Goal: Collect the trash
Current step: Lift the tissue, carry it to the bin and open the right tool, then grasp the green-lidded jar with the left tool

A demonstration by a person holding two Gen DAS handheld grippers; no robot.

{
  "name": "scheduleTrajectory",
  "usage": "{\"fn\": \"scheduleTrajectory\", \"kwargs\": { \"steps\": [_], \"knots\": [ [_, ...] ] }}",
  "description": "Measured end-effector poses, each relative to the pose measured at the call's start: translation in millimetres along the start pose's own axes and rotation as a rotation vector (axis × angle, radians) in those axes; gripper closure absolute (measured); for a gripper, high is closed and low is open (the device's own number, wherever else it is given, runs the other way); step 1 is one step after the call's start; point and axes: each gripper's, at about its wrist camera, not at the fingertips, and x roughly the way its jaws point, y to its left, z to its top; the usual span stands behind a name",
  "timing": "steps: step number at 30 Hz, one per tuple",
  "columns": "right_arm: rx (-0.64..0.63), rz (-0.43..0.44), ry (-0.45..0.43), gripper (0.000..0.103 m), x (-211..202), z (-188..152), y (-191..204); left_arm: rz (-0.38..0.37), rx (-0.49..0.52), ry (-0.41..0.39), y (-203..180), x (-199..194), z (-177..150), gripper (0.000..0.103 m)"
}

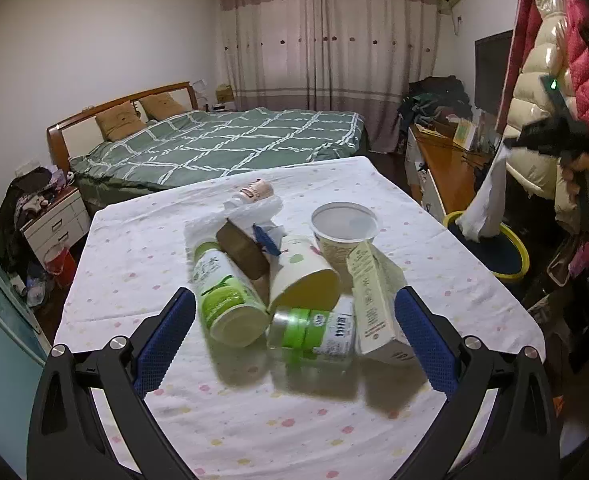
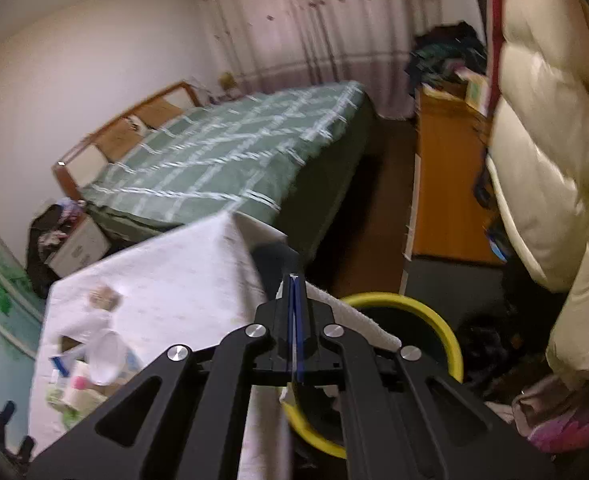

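A heap of trash lies on the cloth-covered table: a green-labelled bottle, a small green-banded jar, a tipped paper cup, a white tub, a carton, a brown piece and crumpled white plastic. My left gripper is open, its blue pads either side of the bottle, jar and carton. My right gripper is shut on a white crumpled paper and holds it over the yellow-rimmed bin; the bin also shows in the right wrist view.
A small bottle lies at the table's far side. A green bed stands behind the table. A wooden desk and hanging puffy coats are at the right, by the bin. A nightstand stands at the left.
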Motion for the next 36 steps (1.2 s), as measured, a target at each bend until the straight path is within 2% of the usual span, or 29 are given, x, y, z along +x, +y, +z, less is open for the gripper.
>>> {"fn": "scheduleTrajectory", "kwargs": {
  "steps": [8, 10, 12, 14, 20, 23, 28, 30, 36],
  "knots": [
    [0.044, -0.070, 0.100, 0.102, 51, -24, -35, -0.011, 0.028, 0.019, -13, 7, 1, 0.005],
    [0.051, -0.081, 0.114, 0.098, 57, -28, -36, -0.009, 0.030, 0.024, -15, 9, 0, 0.005],
    [0.060, -0.079, 0.122, 0.085, 60, -31, -40, -0.007, 0.029, 0.026, -14, 9, 0, 0.005],
    [0.066, -0.075, 0.120, 0.081, 60, -33, -40, -0.006, 0.027, 0.028, -13, 10, -1, 0.005],
    [0.057, -0.053, 0.112, 0.080, 48, -42, -32, -0.007, 0.020, 0.041, -11, 15, -3, 0.005],
    [0.045, -0.032, 0.104, 0.075, 39, -53, -24, -0.031, 0.024, 0.053, -14, 20, -5, 0.005],
    [0.023, 0.005, 0.101, 0.075, 26, -73, -12, -0.086, 0.082, 0.068, -32, 27, -10, 0.005],
    [0.019, 0.020, 0.101, 0.074, 22, -78, -9, -0.135, 0.093, 0.083, -39, 32, -13, 0.005],
    [-0.003, 0.039, 0.097, 0.074, 15, -86, -2, -0.131, 0.156, 0.101, -42, 41, -24, 0.005]
  ]
}}
